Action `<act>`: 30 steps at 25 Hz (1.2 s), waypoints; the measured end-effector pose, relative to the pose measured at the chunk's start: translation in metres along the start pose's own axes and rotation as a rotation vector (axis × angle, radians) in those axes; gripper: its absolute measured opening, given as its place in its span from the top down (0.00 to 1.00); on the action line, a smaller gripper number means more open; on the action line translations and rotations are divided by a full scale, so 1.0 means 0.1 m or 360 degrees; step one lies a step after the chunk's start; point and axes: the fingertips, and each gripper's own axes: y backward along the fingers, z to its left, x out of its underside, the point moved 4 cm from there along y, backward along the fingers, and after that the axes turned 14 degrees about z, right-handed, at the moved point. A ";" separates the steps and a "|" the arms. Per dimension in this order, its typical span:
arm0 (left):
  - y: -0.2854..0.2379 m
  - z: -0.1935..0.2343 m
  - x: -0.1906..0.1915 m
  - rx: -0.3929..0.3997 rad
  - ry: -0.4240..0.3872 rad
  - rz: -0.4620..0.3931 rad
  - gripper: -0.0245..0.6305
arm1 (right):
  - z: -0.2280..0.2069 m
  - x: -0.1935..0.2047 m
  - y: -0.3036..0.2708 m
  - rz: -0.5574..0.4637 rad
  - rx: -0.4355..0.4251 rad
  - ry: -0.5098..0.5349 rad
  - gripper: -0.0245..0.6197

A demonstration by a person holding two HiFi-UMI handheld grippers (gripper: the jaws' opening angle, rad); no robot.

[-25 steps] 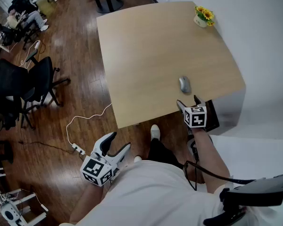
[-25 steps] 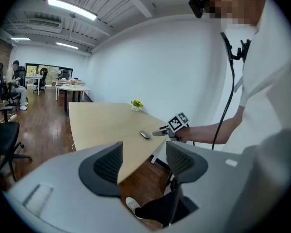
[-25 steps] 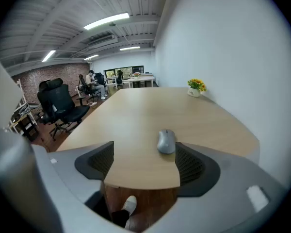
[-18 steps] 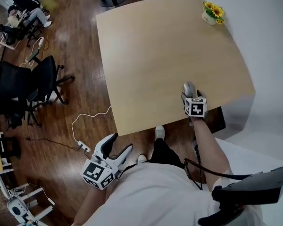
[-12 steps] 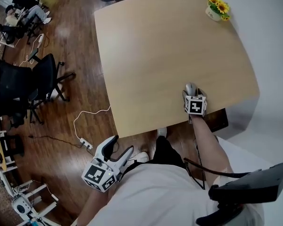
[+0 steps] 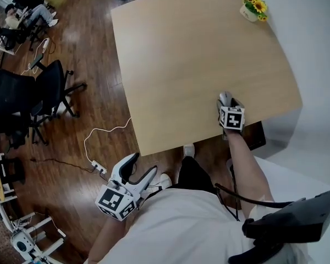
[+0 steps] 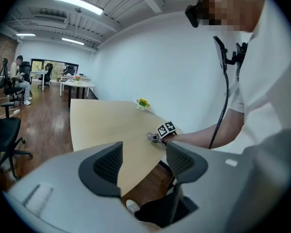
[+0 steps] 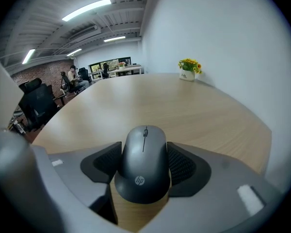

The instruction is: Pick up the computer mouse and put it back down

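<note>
- Moving forward since a second ago, the right tongs (image 6: 226, 99) are now straddling the computer mouse (image 6: 224, 96) by the desk's (image 6: 192, 48) near edge in the head view. The left tongs (image 6: 142, 166) are hanging low, off the desk.
- Left gripper view: jaws are standing wide, holding nothing.
- Right gripper view: pads are pressing both sides of the mouse. The grasp is looking made, with lifting and setting down remaining.

Marker cube (image 6: 231, 118) hides most of the mouse (image 6: 224, 97).
</note>
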 end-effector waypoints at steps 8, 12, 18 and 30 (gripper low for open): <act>0.52 -0.10 0.33 0.0087 -0.0119 -0.0142 0.56 | 0.57 0.14 1.54 -0.0244 -0.0084 0.0075 0.50; 0.80 -0.25 0.57 0.0143 -0.0148 -0.0198 0.56 | 0.96 0.49 2.40 -0.0348 -0.0128 0.0149 0.50; 1.14 -0.35 0.93 0.0192 -0.0202 -0.0225 0.54 | 1.49 1.09 3.38 -0.0411 -0.0163 0.0266 0.50; 1.53 -0.56 1.09 0.0256 -0.0309 -0.0316 0.54 | 1.90 1.76 4.16 -0.0488 -0.0171 0.0305 0.50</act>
